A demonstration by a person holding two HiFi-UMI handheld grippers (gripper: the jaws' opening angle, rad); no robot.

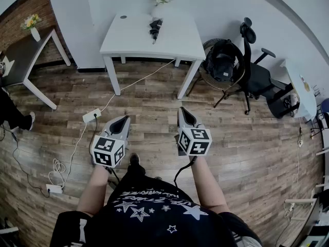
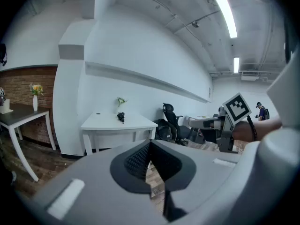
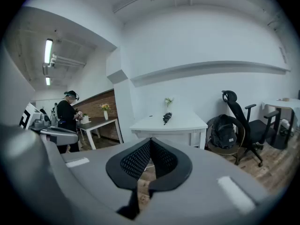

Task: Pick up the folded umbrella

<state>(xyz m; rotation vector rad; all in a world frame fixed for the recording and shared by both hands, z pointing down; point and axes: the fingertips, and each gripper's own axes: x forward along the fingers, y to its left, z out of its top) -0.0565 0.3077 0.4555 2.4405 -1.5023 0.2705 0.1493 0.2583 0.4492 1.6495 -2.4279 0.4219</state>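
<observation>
Wooden floor (image 1: 154, 102) stretches ahead to the white surface (image 1: 175, 40), and the folded umbrella (image 1: 155, 29) lies on its far half, dead at twelve o'clock from me and well apart from both tools. Its long axis runs roughly twelve to six, so one end faces me. Left tool (image 1: 123, 119) and right tool (image 1: 183, 112) both have jaws pressed together on nothing, flanking that line evenly. I'd judge neither nearer, so either could take it once opened.
</observation>
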